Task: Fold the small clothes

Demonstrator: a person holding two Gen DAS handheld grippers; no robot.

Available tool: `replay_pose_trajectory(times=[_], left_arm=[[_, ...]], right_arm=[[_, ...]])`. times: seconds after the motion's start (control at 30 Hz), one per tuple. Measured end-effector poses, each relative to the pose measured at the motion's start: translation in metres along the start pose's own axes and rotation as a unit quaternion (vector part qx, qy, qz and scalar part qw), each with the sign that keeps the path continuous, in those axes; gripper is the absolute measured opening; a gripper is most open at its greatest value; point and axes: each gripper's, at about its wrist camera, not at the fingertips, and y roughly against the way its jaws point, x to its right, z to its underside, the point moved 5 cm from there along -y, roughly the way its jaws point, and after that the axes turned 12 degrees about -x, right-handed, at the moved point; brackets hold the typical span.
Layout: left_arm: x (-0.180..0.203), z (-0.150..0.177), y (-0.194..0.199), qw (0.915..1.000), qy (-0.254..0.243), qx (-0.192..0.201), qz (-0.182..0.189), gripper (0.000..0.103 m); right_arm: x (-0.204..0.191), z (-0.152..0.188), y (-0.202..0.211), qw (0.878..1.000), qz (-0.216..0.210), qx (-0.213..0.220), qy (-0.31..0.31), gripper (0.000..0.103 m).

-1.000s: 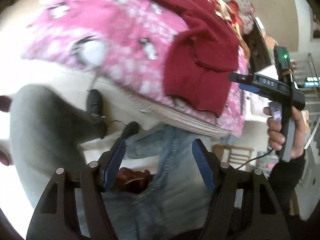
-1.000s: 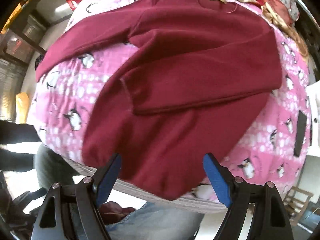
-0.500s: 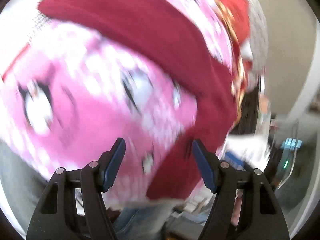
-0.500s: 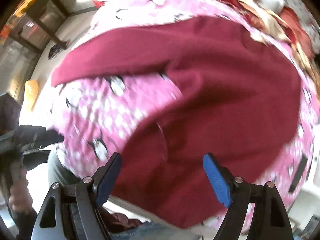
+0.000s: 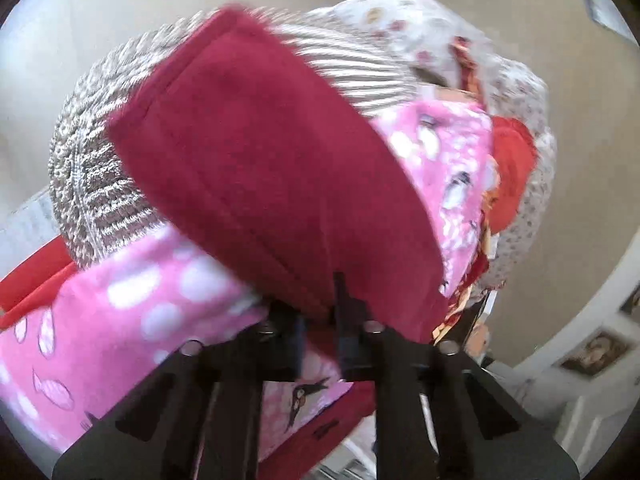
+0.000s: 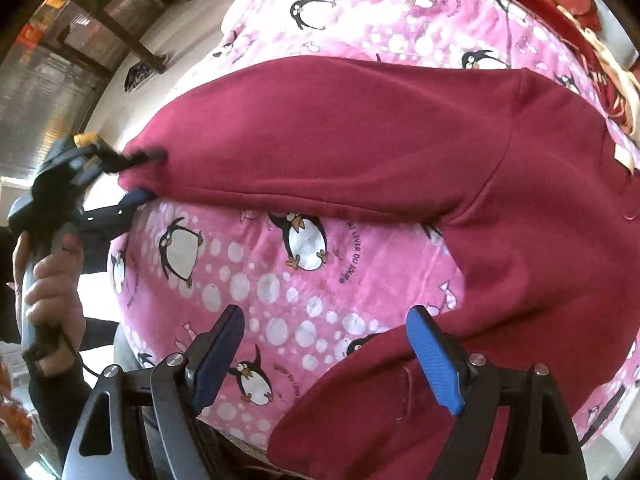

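Note:
A maroon sweatshirt [image 6: 400, 148] lies spread on a pink penguin blanket [image 6: 280, 280]. Its left sleeve stretches out to the left. My left gripper [image 5: 320, 312] is shut on the cuff end of that sleeve [image 5: 272, 176]; it also shows in the right wrist view [image 6: 140, 176] at the sleeve's tip. My right gripper [image 6: 328, 356] is open and empty, just above the blanket near the sweatshirt's lower hem [image 6: 360, 408].
A grey striped knit cover [image 5: 96, 184] lies under the pink blanket. Red and patterned clothes [image 6: 560, 8] are piled at the far right. A dark table frame [image 6: 120, 32] stands on the floor at the far left.
My left gripper has moved onto the sleeve cuff and shut on it. My right gripper has shifted left over the blanket, still open.

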Motion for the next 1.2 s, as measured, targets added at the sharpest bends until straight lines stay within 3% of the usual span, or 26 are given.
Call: replay_pose_trajectory(times=[0.13,0.23,0.37,0.43,0.5,0.57,0.63,0.73,0.8,0.87,0.93,1.03,1.2], left_arm=[[0.045,0.036,0.019,0.9942,-0.089,0.049,-0.037,0.006],[0.079,0.092,0.015,0.9844,-0.16,0.067,-0.027,0.006],[0.078,0.163,-0.019,0.9822,-0.184,0.039,0.001,0.006],[0.07,0.195,-0.038,0.98,-0.198,0.02,-0.004,0.005],[0.071,0.219,-0.047,0.9734,-0.227,0.03,-0.012,0.006],[0.081,0.245,-0.057,0.9597,-0.275,0.044,-0.034,0.005],[0.1,0.267,-0.07,0.9401,-0.324,0.069,-0.08,0.006],[0.12,0.302,-0.104,0.9065,-0.393,0.05,-0.147,0.006],[0.134,0.318,-0.13,0.8873,-0.43,0.032,-0.164,0.006],[0.144,0.331,-0.158,0.8589,-0.468,0.038,-0.205,0.006],[0.142,0.344,-0.178,0.8437,-0.486,0.024,-0.227,0.006],[0.138,0.353,-0.205,0.8202,-0.508,0.023,-0.262,0.006],[0.13,0.354,-0.243,0.8058,-0.511,0.016,-0.298,0.006]], right_arm=[[0.012,0.012,0.007,0.999,-0.037,0.018,-0.003,0.081],[0.019,0.009,0.007,0.999,-0.036,0.012,0.006,0.081],[0.031,0.026,0.013,0.999,-0.023,-0.013,0.018,0.081],[0.04,0.041,0.016,1.0,-0.016,-0.017,0.016,0.081],[0.052,0.054,0.016,1.0,-0.008,-0.021,0.006,0.081],[0.056,0.063,0.017,1.0,-0.014,-0.007,0.013,0.081],[0.065,0.073,0.019,1.0,-0.023,0.015,0.012,0.081],[0.097,0.099,0.028,0.997,-0.052,0.053,-0.026,0.081],[0.128,0.118,0.031,0.993,-0.08,0.061,-0.061,0.081],[0.165,0.138,0.039,0.989,-0.085,0.079,-0.094,0.081],[0.198,0.155,0.049,0.983,-0.105,0.102,-0.114,0.081],[0.232,0.164,0.057,0.97,-0.178,0.111,-0.126,0.081],[0.235,0.126,0.061,0.953,-0.279,0.097,-0.072,0.083]])
